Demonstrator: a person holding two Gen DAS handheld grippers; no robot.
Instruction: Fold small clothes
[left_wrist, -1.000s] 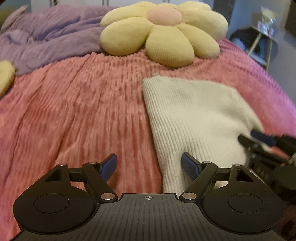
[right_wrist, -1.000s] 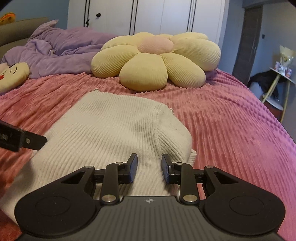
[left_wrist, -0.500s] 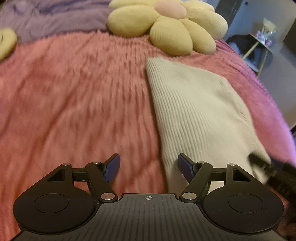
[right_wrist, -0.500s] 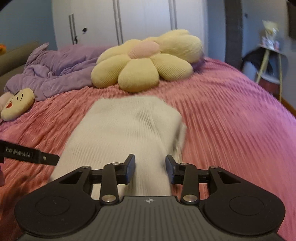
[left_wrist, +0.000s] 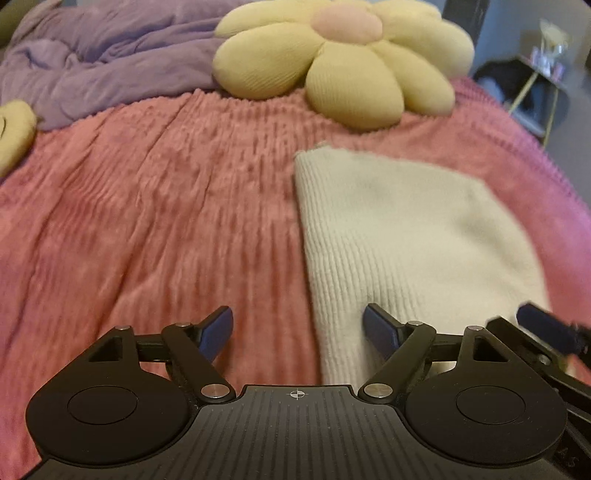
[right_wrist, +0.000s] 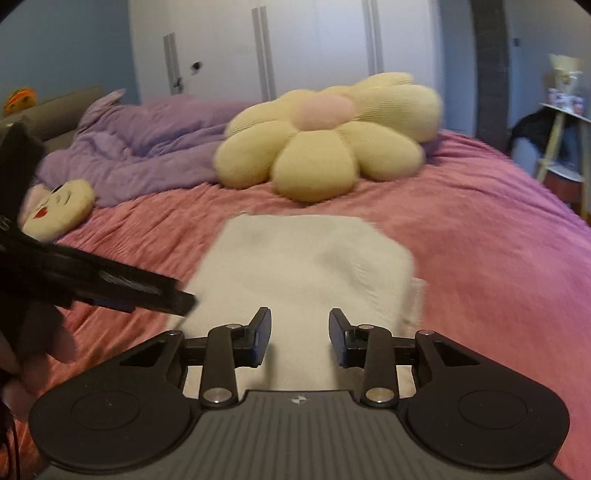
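Observation:
A cream ribbed knit garment lies folded flat on the pink bedspread. My left gripper hovers over its near left edge, jaws wide and still opening, one finger over the knit and one over the bedspread, pressing nothing. My right gripper hangs above the garment at its near end, jaws apart and closing a little, with no cloth pinched. A right finger shows at the right edge of the left wrist view. The left gripper's fingers reach in from the left of the right wrist view.
A big yellow flower pillow and a purple duvet lie at the far end of the bed. A face cushion sits at the left. A small side table stands beyond the bed's right edge. A person's hand holds the left gripper.
The right gripper has pulled back and risen off the garment, its jaws wider than a second ago. The left gripper swung forward, then returned, and now shows closer in the right wrist view.

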